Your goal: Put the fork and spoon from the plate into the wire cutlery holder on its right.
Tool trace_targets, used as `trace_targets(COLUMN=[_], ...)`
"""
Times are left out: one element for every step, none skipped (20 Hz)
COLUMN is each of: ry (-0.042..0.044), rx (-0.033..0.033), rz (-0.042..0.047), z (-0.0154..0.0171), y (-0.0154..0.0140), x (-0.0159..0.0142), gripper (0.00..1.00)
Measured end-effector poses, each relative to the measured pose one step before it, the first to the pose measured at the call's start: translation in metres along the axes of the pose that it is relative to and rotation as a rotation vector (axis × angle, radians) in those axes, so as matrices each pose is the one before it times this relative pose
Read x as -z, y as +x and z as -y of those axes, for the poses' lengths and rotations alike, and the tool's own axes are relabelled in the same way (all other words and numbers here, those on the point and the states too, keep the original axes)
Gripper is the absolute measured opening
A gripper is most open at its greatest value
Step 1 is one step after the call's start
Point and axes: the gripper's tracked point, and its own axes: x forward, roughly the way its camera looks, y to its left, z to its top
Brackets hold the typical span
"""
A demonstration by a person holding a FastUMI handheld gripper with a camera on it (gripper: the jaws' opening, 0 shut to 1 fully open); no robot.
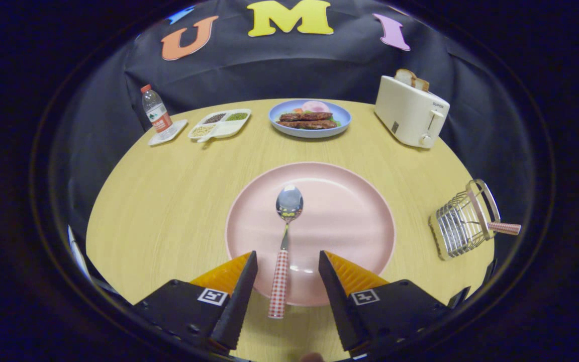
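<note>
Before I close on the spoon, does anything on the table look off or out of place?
Little stands out. The spoon lies on the pink plate, its checked handle overhanging the near rim between the open gripper fingers. One checked handle already sticks out sideways from the wire holder; probably the fork.

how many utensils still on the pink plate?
1: a steel spoon with a red-checked handle on the round pink plate, handle between the open gripper fingers.

a checked-handled spoon [284,241] lies bowl-up on the pink plate [350,221]; the wire cutlery holder [463,221] to its right holds one checked handle.
</note>
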Motion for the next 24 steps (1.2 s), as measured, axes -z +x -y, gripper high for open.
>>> trace_targets(ry=[0.00393, 0.00256, 0.00023, 0.00028, -0.0032, -0.00114, -0.00063, -0.00134, 0.00333, 0.00468, -0.00124, 0.00524, 0.00581, -0.00125, 0.00137, 0.0087, 0.00951, 0.00634, 0.00511, 0.00122, -0.00163, -0.00796, -0.00745, -0.01043], rx=[0.00541, 0.00607, 0.00785, 0.00401, 0.01155, 0.01557, 0.00816, -0.00152, -0.00806, -0.00687, 0.01533, -0.01495, -0.01669, -0.00318, -0.00845, -0.01814, -0.01549, -0.0132, -0.01043, -0.00522, -0.00054, 0.00529, 0.00689, 0.01255], rz=[-0.01291, -0.01266, -0.01275, -0.00664, -0.00521, -0.00315, -0.00571, -0.01282, -0.01182, -0.00041, -0.00736, -0.01027, -0.00939, -0.00502, -0.00606, -0.00528, -0.00154, 0.00194, 0.00358, 0.00841, 0.01261, 0.01099, 0.01174, 0.00794], z=[0.00009, -0.00085, 0.00171, 0.00024, 0.00173, 0.00313, 0.00282, -0.00017, -0.00022, 0.00237, 0.00419, 0.00108, 0.00075, 0.00436, 0.00414, 0.00259, 0.0045, 0.00624, 0.00823, 0.01024, 0.01258, 0.01457, 0.01592, 0.01758], y=[0.00115, 0.00699, 0.00075, 0.00042, 0.00104, 0.00095, -0.00253, 0.00387, -0.0006, -0.00193, -0.00214, -0.00138, -0.00287, -0.00676, -0.00794, -0.00921, -0.01125, -0.01505, -0.0148, -0.01435, -0.01562, -0.0154, -0.01528, -0.01343], x=[0.00227, 0.00236, 0.00145, 0.00066, 0.00031, 0.00079, -0.00062, 0.00159, 0.00055, -0.00409, 0.00236, -0.001, -0.0006, -0.00157, -0.00251, -0.00292, -0.00459, -0.00488, -0.00692, -0.0076, -0.00991, -0.00816, -0.00888, -0.0071], gripper=[0.67, 0.61, 0.56, 0.51, 0.42, 0.34, 0.19, 0.14, 0.14, 0.14, 0.09, 0.03, 0.03, 0.03, 0.03, 0.03, 0.03, 0.03, 0.03, 0.03, 0.03, 0.03, 0.03, 0.03])
